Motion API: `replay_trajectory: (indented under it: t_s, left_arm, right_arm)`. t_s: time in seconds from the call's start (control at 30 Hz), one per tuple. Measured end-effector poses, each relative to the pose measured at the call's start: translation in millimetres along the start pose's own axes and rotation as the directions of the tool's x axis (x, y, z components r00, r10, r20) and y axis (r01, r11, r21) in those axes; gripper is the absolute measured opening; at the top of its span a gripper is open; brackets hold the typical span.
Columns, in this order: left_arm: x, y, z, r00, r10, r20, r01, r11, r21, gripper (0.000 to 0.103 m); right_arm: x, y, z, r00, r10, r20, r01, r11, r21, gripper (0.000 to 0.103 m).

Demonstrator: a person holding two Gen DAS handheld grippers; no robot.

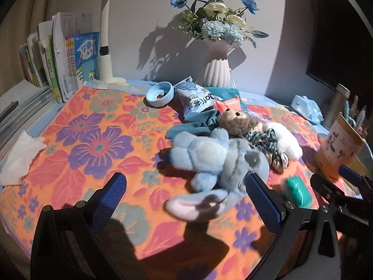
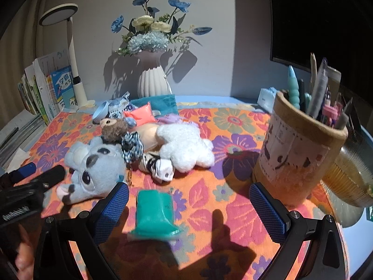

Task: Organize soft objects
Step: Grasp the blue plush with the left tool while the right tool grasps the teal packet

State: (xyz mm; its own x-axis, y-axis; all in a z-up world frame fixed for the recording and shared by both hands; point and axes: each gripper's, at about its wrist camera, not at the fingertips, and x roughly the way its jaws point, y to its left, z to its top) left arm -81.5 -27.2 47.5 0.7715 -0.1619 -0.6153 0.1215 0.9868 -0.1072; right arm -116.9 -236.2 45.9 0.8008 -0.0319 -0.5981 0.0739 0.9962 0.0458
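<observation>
Flanking blue plush point(image 1: 216, 161), left gripper point(image 1: 186, 200) agape

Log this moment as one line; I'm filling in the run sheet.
left hand-held gripper: open, over blue plush | right hand-held gripper: open, green item between fingers, ungripped | plush pile on floral cloth

a: hard, warm light comes from behind the cameras, low. the vase point(image 1: 216, 70) throws a sharp flower shadow on the wall to its left.

b: long finger shadows fall forward over the floral cloth point(image 1: 93, 144). corners are black, edges bend with fisheye curve.

a: the green object point(image 2: 155, 212) is smeared soft, the blue plush's ear point(image 1: 195, 205) too. the right side sits in deep shade.
</observation>
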Motion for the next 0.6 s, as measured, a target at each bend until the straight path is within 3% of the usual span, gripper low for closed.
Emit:
replay_trajectory:
  t_s: [0.17, 0.37, 0.6]
  left_arm:
    - [-3, 10, 9, 0.991, -0.127, -0.044, 0.125, 0.991, -0.043, 0.101]
    - [14, -19, 16, 0.971, -0.198, -0.134, 0.192, 0.980, -0.056, 0.101]
    - [51, -29, 16, 0.956, -0.205, -0.211, 0.170, 0.970, -0.171, 0.101]
  right_arm:
    - [3, 0, -4, 0.996, 0.061, -0.062, -0.060, 0.998, 0.013, 0.097]
    - [15, 4, -5, 0.985, 0.087, -0.146, -0.084, 0.996, 0.027, 0.084]
    - [25, 5, -12, 0.975, 0.114, -0.190, -0.111, 0.993, 0.030, 0.083]
